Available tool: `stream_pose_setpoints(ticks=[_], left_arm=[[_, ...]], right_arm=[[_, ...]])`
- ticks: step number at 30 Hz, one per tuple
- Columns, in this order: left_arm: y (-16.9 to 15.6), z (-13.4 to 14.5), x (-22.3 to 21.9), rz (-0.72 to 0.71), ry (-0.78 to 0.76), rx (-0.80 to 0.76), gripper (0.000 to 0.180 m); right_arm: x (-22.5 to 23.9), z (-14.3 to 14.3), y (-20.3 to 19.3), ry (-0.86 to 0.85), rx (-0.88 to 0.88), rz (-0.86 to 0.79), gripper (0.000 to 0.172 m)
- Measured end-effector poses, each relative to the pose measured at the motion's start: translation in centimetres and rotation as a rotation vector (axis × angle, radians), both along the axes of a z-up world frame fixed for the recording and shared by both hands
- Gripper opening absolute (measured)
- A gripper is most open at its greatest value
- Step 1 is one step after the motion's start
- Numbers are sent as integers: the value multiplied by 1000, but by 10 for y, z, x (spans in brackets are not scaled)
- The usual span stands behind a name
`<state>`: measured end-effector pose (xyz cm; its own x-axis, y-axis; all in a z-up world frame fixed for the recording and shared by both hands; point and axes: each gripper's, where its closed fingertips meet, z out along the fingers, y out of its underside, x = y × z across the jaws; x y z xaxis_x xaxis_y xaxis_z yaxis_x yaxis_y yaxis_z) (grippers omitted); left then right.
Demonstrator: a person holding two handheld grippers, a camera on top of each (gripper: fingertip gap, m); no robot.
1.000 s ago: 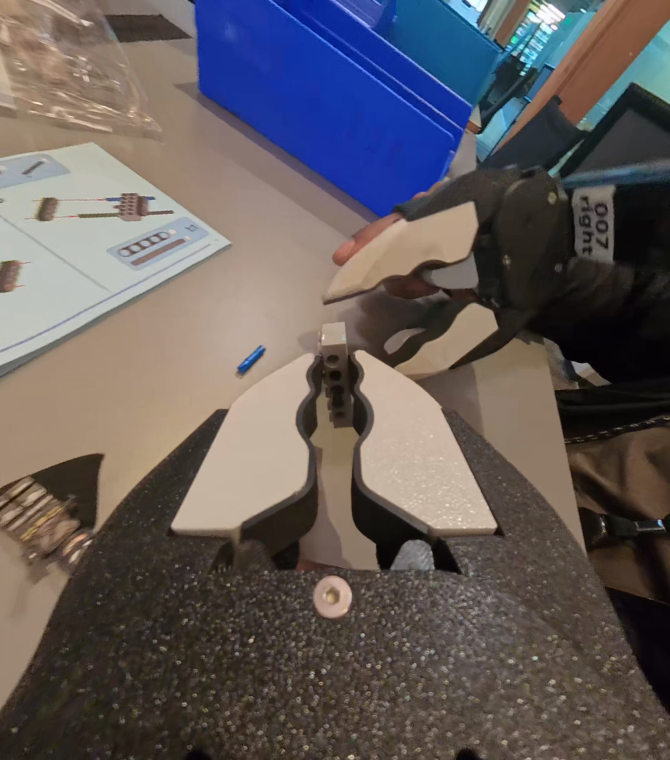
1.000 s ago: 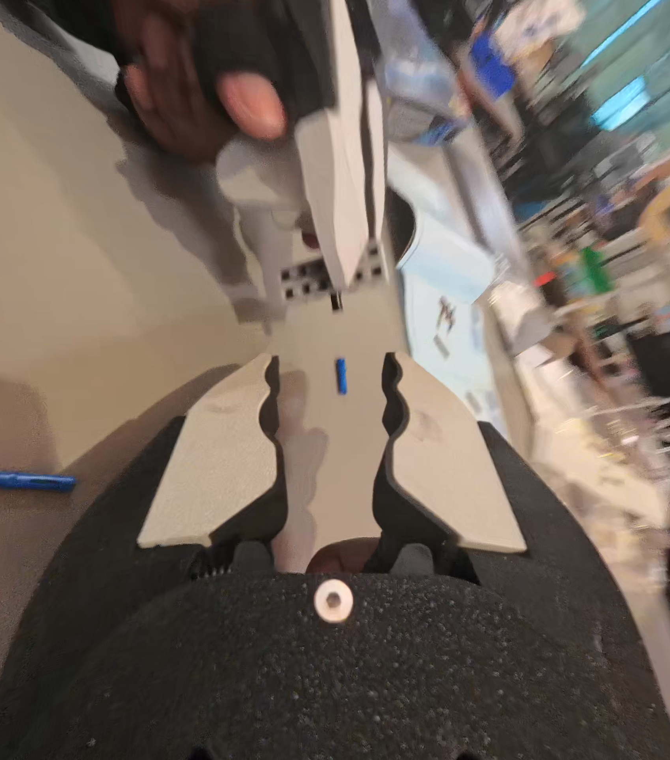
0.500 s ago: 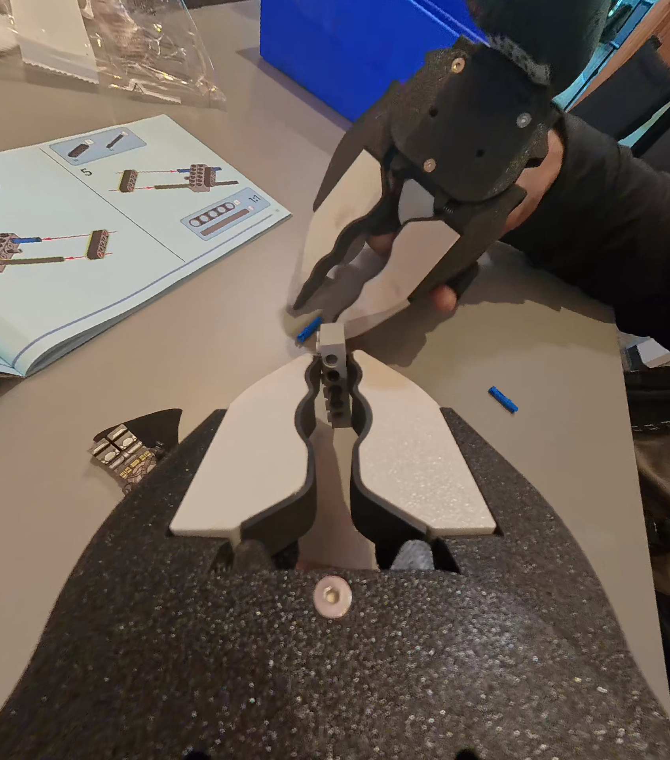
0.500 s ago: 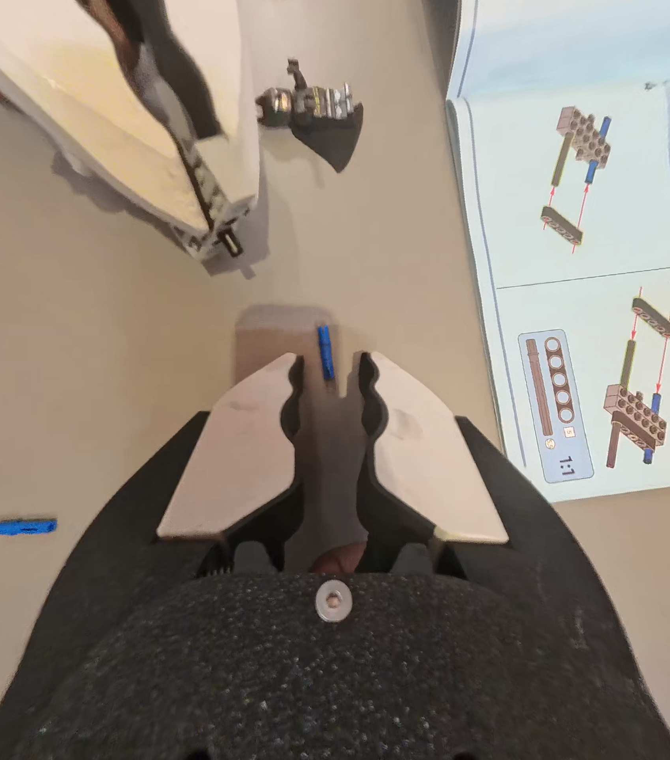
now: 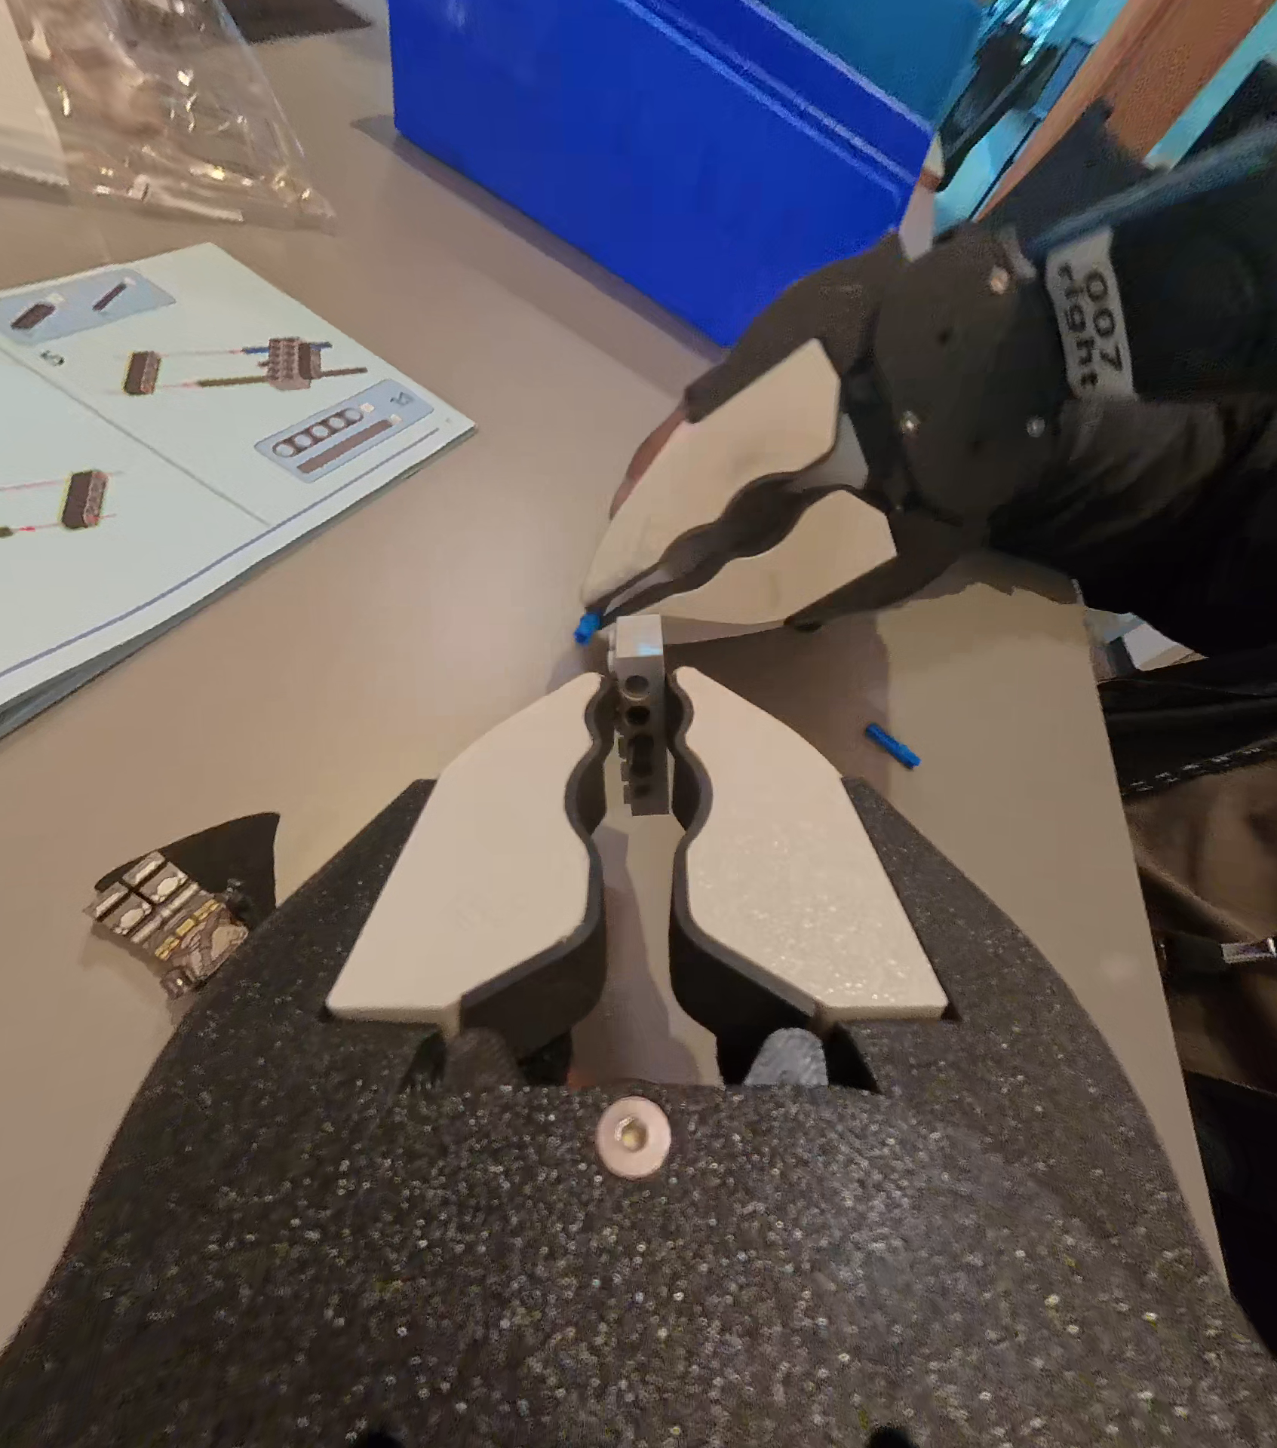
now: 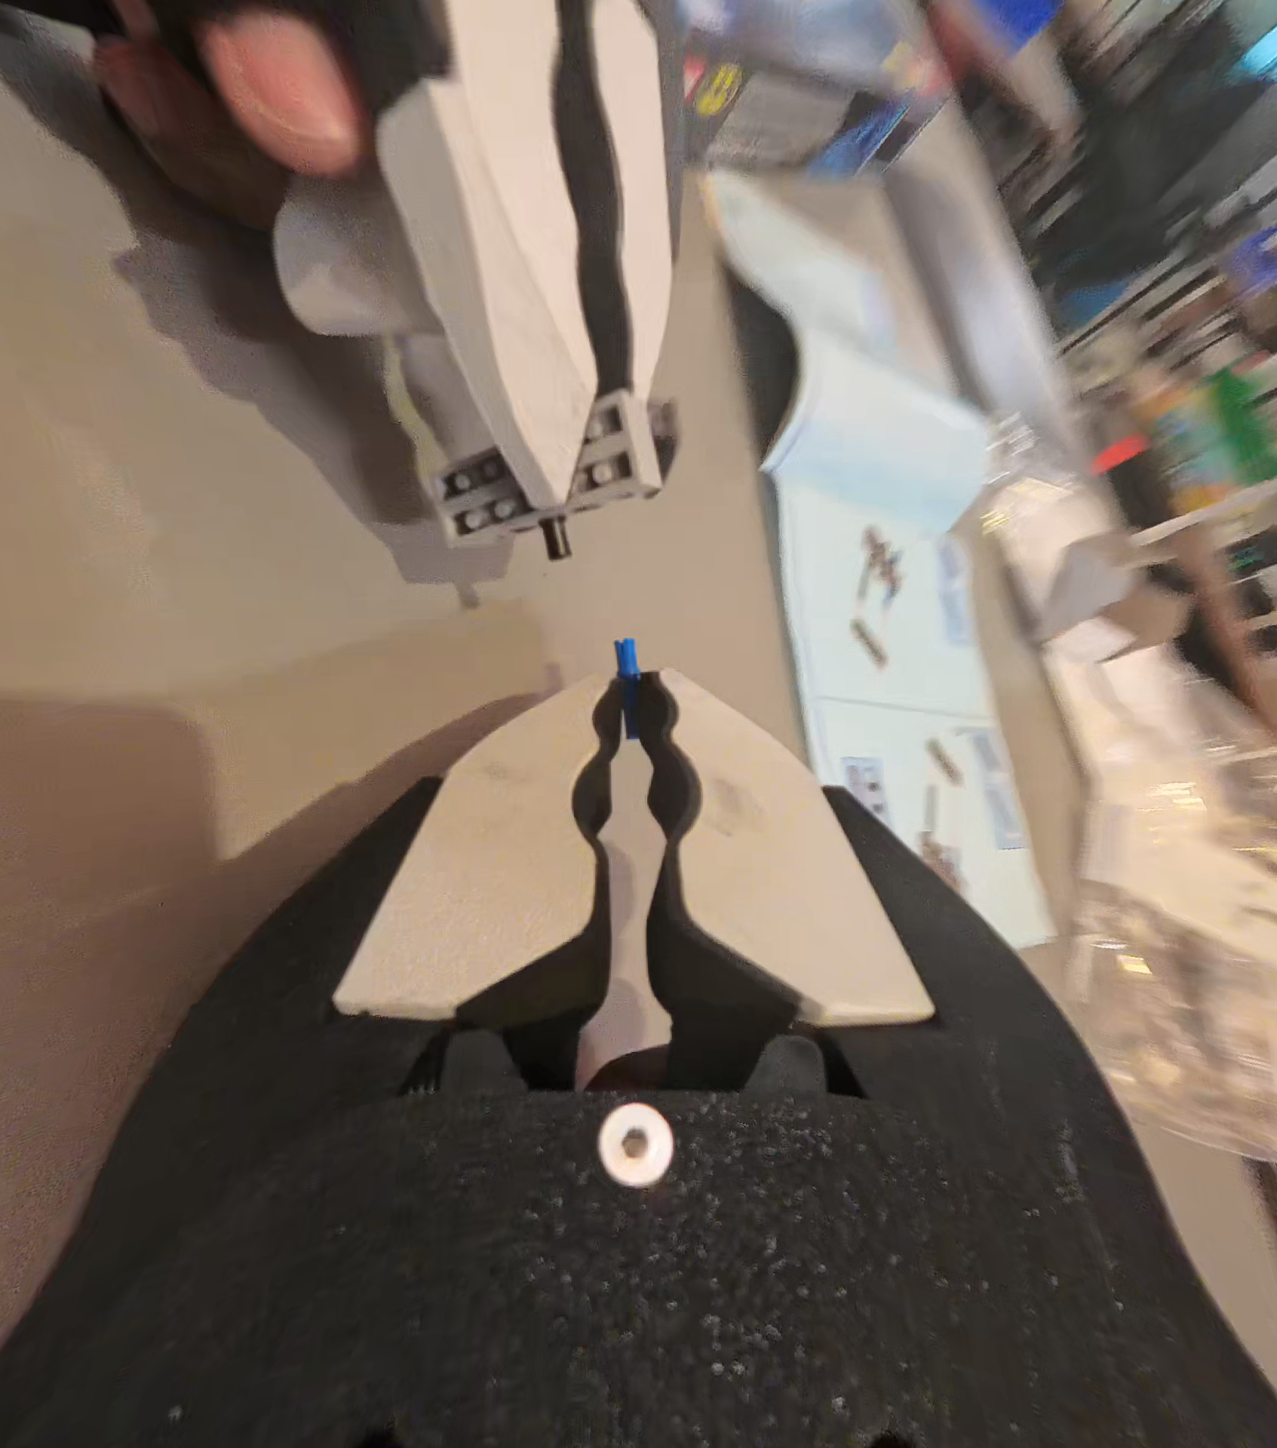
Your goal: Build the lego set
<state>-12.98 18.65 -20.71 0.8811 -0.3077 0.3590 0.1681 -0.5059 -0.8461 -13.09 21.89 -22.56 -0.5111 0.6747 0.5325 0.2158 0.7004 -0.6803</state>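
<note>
The left hand-held gripper (image 5: pixel 639 705) reaches forward, low over the tan surface (image 5: pixel 400 642), its two pale fingers (image 5: pixel 509 823) clamped on a grey holed building-toy brick (image 5: pixel 641 721) that stands on edge between the pads. In the right wrist view this brick assembly shows studs and a dark pin (image 6: pixel 557 541) sticking out of its end, with a person's fingertips (image 6: pixel 282 86) wrapped round the gripper body behind it.

The right hand-held gripper (image 6: pixel 631 689) comes in from the right edge of the surface, tilted down so that its tips point at the front end of the grey brick. Its fingers are closed on a small blue connector pin (image 6: pixel 627 689), which pokes out past the tips, just beside the brick without touching it.

A second blue pin (image 5: pixel 892 744) lies on the surface near its right edge. An open instruction booklet (image 5: pixel 110 470) lies toward the left edge, clear plastic bags (image 5: pixel 173 117) toward the far left corner, a blue bin (image 5: pixel 619 157) at the far edge, and a small dark printed toy piece (image 5: pixel 165 917) beside the left gripper's body.
</note>
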Motion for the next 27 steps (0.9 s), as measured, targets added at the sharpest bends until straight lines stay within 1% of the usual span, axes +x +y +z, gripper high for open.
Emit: stream_pose_setpoints(ticks=[2, 4, 7, 10, 16, 27], left_arm=[[0, 7, 5, -27, -17, 50, 11], [-2, 19, 13, -70, -43, 127, 12], [-4, 30, 25, -121, -53, 210, 12], [-3, 37, 29, -123, -34, 269, 12], [-7, 45, 38, -169, -32, 333, 12], [-7, 42, 43, -190, -17, 317, 12]], right_arm=[[7, 19, -1, 164, 94, -11, 4], [14, 34, -6, 285, 170, -25, 4], [23, 49, -14, 418, 290, -37, 4], [29, 61, -18, 521, 374, -54, 4], [36, 71, -29, 611, 460, -38, 4], [40, 75, -31, 647, 532, -37, 4]])
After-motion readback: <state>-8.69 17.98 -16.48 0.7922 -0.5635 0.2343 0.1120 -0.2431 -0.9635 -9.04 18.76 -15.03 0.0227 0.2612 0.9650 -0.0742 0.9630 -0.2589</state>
